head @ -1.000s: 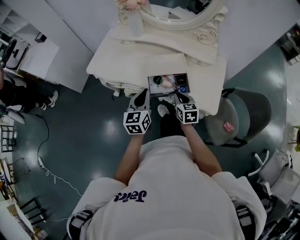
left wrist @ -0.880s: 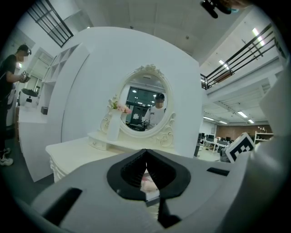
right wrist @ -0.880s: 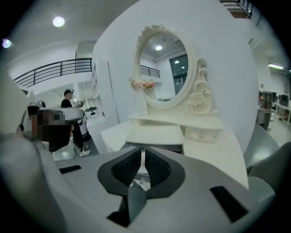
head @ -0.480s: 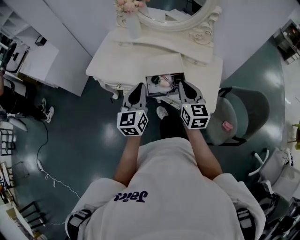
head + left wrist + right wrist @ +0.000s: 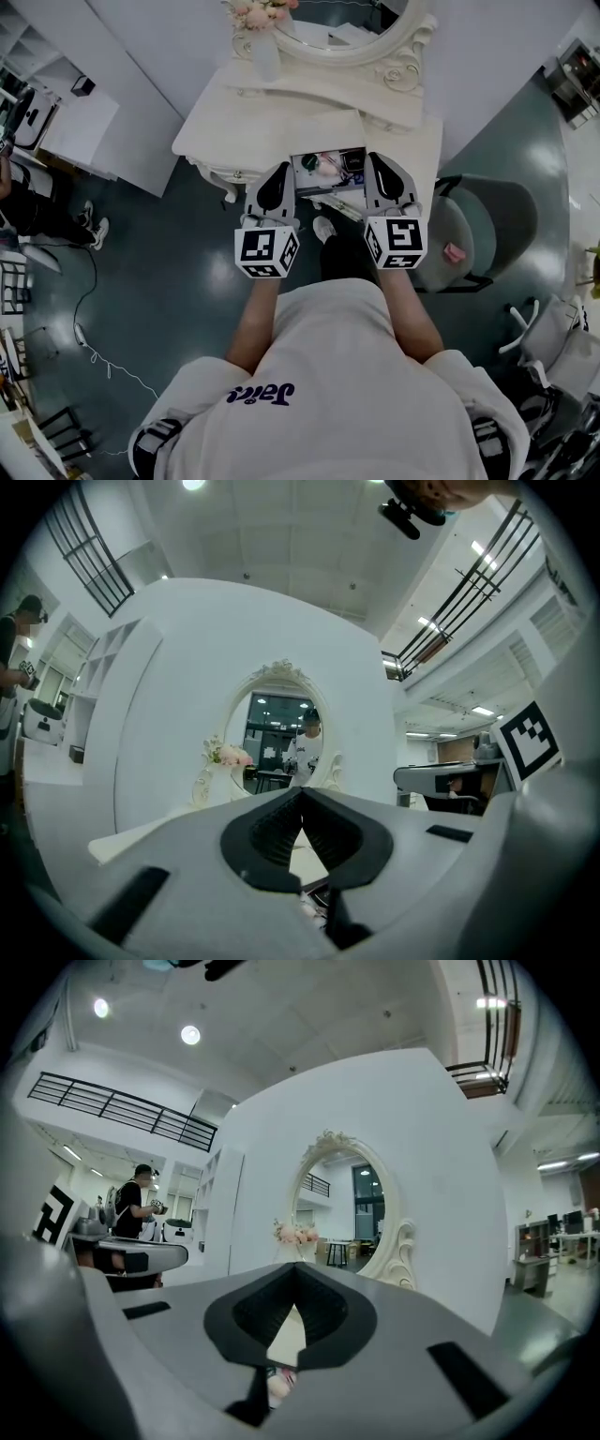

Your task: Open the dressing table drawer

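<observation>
The left gripper [image 5: 278, 176] and the right gripper [image 5: 386, 172] are held side by side, apart, in front of the person's white shirt [image 5: 328, 375]. The left gripper's jaws are pressed together with nothing between them, and the right gripper is likewise closed and empty. Between their tips, the drawer [image 5: 330, 190] stands pulled out from under the tabletop [image 5: 244, 122], with small items inside. Farther back stand a vase [image 5: 267, 52] of pink flowers [image 5: 258, 11] and an oval mirror [image 5: 347, 28].

Left gripper [image 5: 277, 176], right gripper [image 5: 384, 167]: closed, level.
</observation>
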Demonstrator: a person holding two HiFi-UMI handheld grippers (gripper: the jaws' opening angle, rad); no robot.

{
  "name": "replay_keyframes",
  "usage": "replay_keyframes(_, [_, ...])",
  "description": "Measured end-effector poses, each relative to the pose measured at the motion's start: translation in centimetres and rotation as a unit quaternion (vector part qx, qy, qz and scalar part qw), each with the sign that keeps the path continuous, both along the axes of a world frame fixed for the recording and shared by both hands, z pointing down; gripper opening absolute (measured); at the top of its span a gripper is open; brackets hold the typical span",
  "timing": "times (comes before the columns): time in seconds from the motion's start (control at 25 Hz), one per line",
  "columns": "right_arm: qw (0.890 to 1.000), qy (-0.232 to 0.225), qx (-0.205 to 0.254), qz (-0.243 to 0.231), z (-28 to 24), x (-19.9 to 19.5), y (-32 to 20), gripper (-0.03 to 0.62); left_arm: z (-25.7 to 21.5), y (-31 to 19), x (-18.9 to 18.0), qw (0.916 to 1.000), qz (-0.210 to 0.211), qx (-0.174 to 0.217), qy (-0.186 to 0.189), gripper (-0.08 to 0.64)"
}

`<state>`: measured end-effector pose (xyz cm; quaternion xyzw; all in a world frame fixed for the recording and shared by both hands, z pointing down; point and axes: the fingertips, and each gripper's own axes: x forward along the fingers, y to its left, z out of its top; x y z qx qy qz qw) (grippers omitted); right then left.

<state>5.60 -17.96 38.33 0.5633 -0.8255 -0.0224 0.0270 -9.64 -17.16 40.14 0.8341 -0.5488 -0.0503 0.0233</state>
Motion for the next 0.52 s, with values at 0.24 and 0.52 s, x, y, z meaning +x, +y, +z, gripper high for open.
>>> replay_keyframes(0.24, [1.000, 0.006, 0.004, 0.006, 0.0, 0.0, 0.2, 0.009, -0.2, 0.2, -0.4, 1.0000, -0.001, -0.003, 0.006, 0.015])
replay_keyframes(0.52, [1.000, -0.005, -0.018, 0.017, 1.8, 0.2, -0.9, 0.009, 0.5, -0.8, -0.6, 0.9995, 0.007, -0.017, 0.027, 0.015])
